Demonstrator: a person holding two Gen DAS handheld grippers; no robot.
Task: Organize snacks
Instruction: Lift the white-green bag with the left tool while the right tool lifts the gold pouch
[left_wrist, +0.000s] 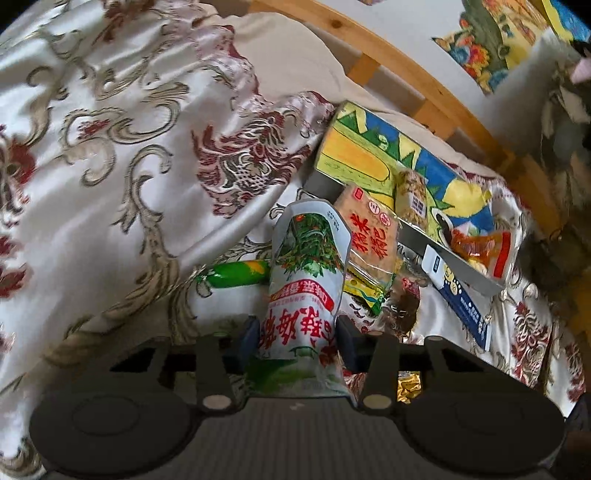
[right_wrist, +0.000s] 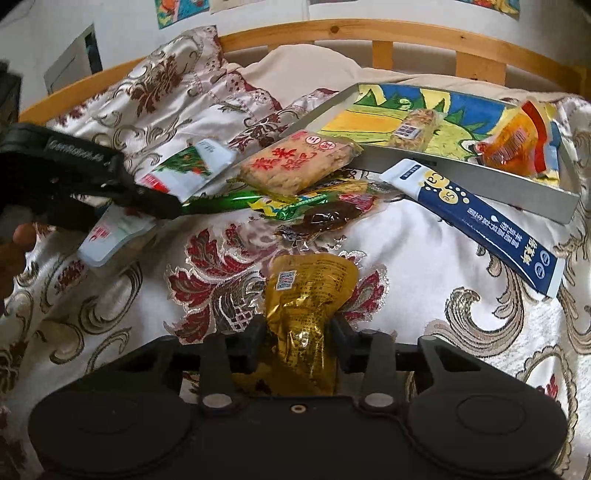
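Two views were recorded. Left wrist view: the left gripper (left_wrist: 297, 334) was clamped on a white snack pouch (left_wrist: 304, 273), held above the bedspread (left_wrist: 110, 166), near the tray (left_wrist: 476, 278) and just beside a rice cake bar (left_wrist: 371, 229). Right wrist view: the right gripper (right_wrist: 297, 338) was clamped on a gold packet (right_wrist: 306, 299) over the bedspread, with a blue sachet (right_wrist: 476, 221) leaning on the tray wall.

White chilli-print snack pouch (left_wrist: 303, 295): bottom end hidden behind gripper body; dark shapes at right edge (left_wrist: 561, 122) blurred, unidentifiable.
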